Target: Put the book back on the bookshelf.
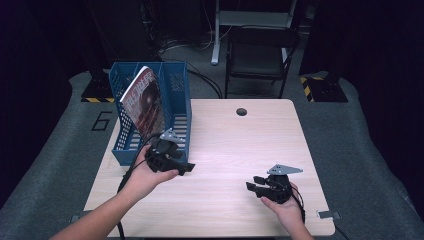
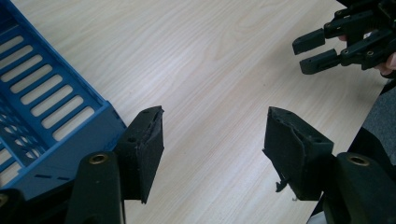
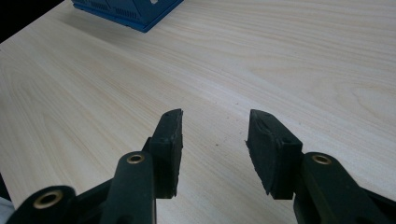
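Blue bin [image 1: 176, 107] sits at the surface's [image 1: 235, 150] far left w/ a magazine [image 1: 142, 100] leaning upright inside; your left gripper [image 1: 186, 169] hangs just by its near corner, right gripper [image 1: 251, 186] well apart, nearer you. Left gripper view: fingers [image 2: 145, 149] spread, nothing between, bin wall beside them. Right gripper view: fingers [image 3: 170, 140] spread over bare wood, empty. Looks like the magazine's stowed and you're clear; next, prob. park both hands.
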{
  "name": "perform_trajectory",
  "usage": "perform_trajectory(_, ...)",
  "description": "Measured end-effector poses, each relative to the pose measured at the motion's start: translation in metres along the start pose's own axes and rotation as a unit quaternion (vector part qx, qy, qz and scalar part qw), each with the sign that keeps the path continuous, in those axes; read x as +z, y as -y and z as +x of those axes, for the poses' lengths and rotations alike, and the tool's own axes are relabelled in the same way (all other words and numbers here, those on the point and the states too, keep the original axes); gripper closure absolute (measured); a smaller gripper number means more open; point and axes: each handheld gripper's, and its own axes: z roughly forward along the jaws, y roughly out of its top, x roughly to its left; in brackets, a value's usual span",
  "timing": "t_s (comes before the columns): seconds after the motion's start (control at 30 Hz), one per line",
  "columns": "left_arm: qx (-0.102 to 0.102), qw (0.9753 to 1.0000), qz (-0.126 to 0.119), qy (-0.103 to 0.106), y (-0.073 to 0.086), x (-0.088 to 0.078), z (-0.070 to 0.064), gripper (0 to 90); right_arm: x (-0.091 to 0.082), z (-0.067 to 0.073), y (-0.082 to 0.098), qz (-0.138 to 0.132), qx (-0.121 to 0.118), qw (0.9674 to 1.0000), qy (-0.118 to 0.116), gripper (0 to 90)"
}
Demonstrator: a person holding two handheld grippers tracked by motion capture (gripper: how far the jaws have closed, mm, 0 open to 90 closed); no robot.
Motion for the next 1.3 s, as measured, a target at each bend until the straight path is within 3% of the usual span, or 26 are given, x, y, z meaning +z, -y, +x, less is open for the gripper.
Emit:
perform_trajectory(0.1,0.000,1.0000,0.001,0.004,0.009,0.006,-0.001,38.2,0.000,0.000,0.000,-0.001,0.000,1.0000,0.000,55.3)
perform_trajectory(0.17,-0.012,0.9998,-0.005,0.016,0.020,0.014,-0.001,38.5,0.000,0.000,0.000,-0.001,0.001,1.0000,0.000,55.3)
perform_trajectory(0.37,-0.028,0.9993,-0.008,0.024,0.036,0.025,0.000,38.8,0.000,0.000,0.000,0.000,0.000,1.0000,0.000,55.3)
perform_trajectory(0.57,-0.023,0.9997,-0.011,0.004,0.051,0.031,0.003,39.0,-0.001,0.000,0.000,-0.001,0.000,1.0000,0.001,55.3)
perform_trajectory(0.67,-0.031,0.9994,-0.016,-0.002,0.059,0.035,0.003,39.0,-0.001,0.000,0.000,-0.003,0.002,1.0000,0.004,55.3)
perform_trajectory(0.8,-0.023,0.9995,-0.018,-0.013,0.067,0.039,0.002,39.0,0.000,0.001,0.000,0.001,0.000,1.0000,0.000,55.3)
perform_trajectory(0.87,-0.033,0.9991,-0.026,-0.007,0.071,0.040,0.001,39.0,0.000,0.001,0.000,0.000,-0.002,1.0000,-0.001,55.3)
perform_trajectory(1.0,-0.027,0.9993,-0.023,-0.007,0.079,0.042,0.000,39.0,-0.001,0.000,0.000,0.000,0.002,1.0000,0.001,55.3)
perform_trajectory(1.13,-0.031,0.9989,-0.036,-0.005,0.087,0.042,0.000,39.0,-0.001,0.000,0.000,-0.002,0.000,1.0000,0.000,55.3)
perform_trajectory(1.23,-0.043,0.9981,-0.044,0.000,0.095,0.045,0.000,39.0,-0.001,-0.001,0.000,-0.001,0.000,1.0000,0.001,55.3)
perform_trajectory(1.3,-0.042,0.9985,-0.036,0.002,0.100,0.049,0.002,39.0,-0.001,-0.001,0.000,0.000,0.001,1.0000,0.001,55.3)
